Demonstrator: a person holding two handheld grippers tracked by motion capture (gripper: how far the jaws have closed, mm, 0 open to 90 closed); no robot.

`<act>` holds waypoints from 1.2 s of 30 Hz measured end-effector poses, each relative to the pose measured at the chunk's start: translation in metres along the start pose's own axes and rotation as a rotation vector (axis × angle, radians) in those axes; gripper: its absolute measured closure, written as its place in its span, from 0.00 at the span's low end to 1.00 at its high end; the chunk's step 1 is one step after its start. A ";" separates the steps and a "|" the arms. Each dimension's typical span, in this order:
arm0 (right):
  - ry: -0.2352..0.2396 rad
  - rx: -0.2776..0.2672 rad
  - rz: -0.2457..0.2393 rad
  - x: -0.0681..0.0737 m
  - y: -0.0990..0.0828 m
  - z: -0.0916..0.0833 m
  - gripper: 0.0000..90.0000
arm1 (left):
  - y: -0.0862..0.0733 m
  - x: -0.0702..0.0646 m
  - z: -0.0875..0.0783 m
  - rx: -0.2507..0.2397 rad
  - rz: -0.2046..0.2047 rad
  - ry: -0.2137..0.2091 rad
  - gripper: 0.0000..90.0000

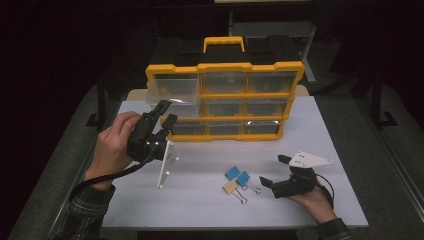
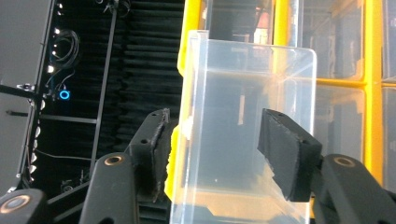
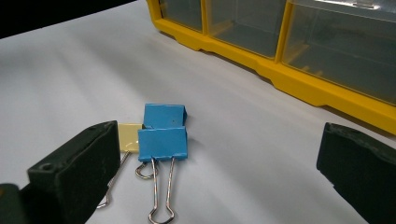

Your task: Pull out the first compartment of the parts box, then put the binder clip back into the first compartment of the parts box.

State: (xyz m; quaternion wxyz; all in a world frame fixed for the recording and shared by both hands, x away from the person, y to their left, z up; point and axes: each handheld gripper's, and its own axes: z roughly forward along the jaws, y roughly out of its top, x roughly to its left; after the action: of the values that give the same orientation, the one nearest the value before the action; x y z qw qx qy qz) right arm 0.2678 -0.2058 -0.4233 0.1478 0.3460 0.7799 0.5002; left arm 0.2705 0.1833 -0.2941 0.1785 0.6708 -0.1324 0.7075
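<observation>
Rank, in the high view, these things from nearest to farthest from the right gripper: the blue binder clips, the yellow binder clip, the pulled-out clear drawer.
From the right gripper:
1. Blue binder clips and yellow binder clip, just to its left; too close to call.
2. Pulled-out clear drawer, far left, top row of the organizer.

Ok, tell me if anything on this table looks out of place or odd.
One thing: the top-left clear drawer sticks out of the yellow organizer, while the other drawers sit flush. The left tool is at it with its jaws apart. Three binder clips lie loose on the table by the right tool.
</observation>
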 end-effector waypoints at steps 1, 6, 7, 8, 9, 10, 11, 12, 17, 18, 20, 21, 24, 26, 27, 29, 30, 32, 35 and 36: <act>0.000 -0.001 0.001 0.000 0.000 0.000 0.00 | 0.000 -0.001 -0.001 -0.001 -0.001 0.000 0.47; 0.001 0.003 0.003 0.000 0.000 0.000 0.00 | 0.001 -0.009 -0.003 -0.003 -0.017 -0.004 0.44; 0.002 0.003 0.002 0.001 0.000 0.000 0.00 | 0.002 -0.010 -0.004 0.002 -0.016 -0.008 0.44; 0.002 0.000 -0.002 0.001 0.000 0.000 0.00 | 0.002 -0.013 -0.005 -0.004 -0.024 -0.008 0.44; 0.002 -0.001 -0.001 0.001 0.000 0.000 0.00 | 0.002 -0.014 -0.005 -0.004 -0.022 -0.010 0.44; 0.001 0.003 0.003 0.001 0.000 0.000 0.00 | 0.003 -0.016 -0.006 -0.004 -0.027 -0.014 0.43; 0.001 0.005 0.004 0.001 0.000 0.000 0.00 | 0.003 -0.019 -0.006 -0.002 -0.027 -0.016 0.43; 0.001 0.004 0.004 0.001 0.000 0.000 0.00 | 0.003 -0.021 -0.006 -0.002 -0.028 -0.017 0.42; 0.001 0.003 0.003 0.001 0.000 0.000 0.00 | 0.005 -0.033 -0.006 -0.012 -0.052 -0.032 0.40; 0.000 0.003 0.006 0.000 -0.001 0.000 0.00 | 0.006 -0.036 -0.006 -0.011 -0.052 -0.040 0.38; 0.000 0.001 0.004 0.000 -0.001 0.000 0.00 | 0.007 -0.041 -0.006 -0.019 -0.066 -0.043 0.36; 0.000 -0.001 0.004 0.000 0.000 0.000 0.00 | 0.008 -0.043 -0.006 -0.022 -0.067 -0.046 0.35; 0.000 0.000 0.003 0.000 0.000 0.000 0.00 | 0.010 -0.050 -0.006 -0.029 -0.072 -0.057 0.33; 0.000 0.002 0.003 0.000 -0.001 0.000 0.00 | 0.011 -0.055 -0.006 -0.029 -0.078 -0.065 0.32; 0.000 0.002 0.003 0.000 -0.001 0.000 0.00 | 0.011 -0.057 -0.006 -0.026 -0.079 -0.069 0.31; 0.000 0.002 0.003 0.000 -0.001 0.000 0.00 | 0.012 -0.060 -0.005 -0.031 -0.080 -0.080 0.29; 0.000 0.002 0.003 0.000 -0.001 0.000 0.00 | 0.013 -0.064 -0.004 -0.034 -0.080 -0.082 0.29; 0.000 0.004 0.002 0.001 -0.001 0.000 0.00 | 0.013 -0.068 -0.004 -0.036 -0.087 -0.089 0.26; 0.001 0.006 0.000 0.000 -0.001 0.001 0.00 | 0.013 -0.074 -0.003 -0.028 -0.091 -0.106 0.24; 0.001 0.006 0.000 0.000 -0.001 0.001 0.00 | 0.013 -0.076 -0.002 -0.027 -0.097 -0.109 0.23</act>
State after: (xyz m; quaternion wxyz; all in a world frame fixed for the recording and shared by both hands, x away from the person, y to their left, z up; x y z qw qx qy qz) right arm 0.2677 -0.2052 -0.4243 0.1463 0.3464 0.7814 0.4980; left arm 0.2659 0.1670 -0.3691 0.2139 0.7117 -0.1189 0.6585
